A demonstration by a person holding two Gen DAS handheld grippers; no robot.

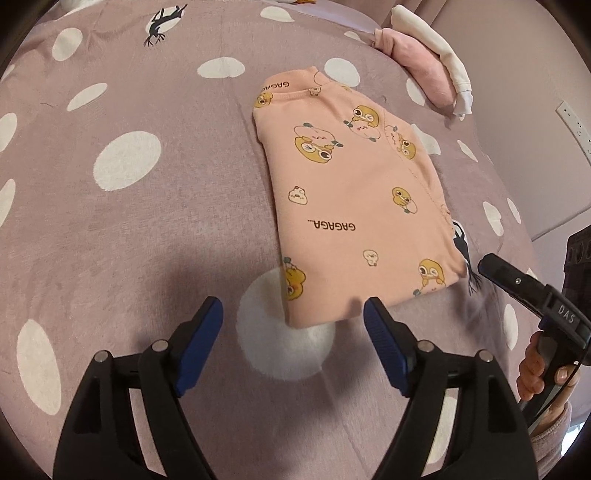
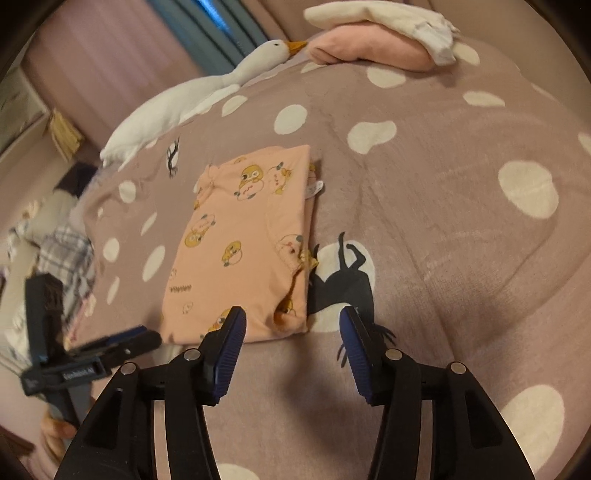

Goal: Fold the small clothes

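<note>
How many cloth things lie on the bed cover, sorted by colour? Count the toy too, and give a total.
Peach printed: 1, the folded shirt
Pink plain: 1, the folded garment
White: 2, the folded cloth on top of the pink garment, and the toy goose
Total: 4

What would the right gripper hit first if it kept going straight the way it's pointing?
Probably the blanket: the right gripper stands open, aimed just beside the folded pink top, near its corner. Depth is unclear, so its left finger might catch that corner.
</note>
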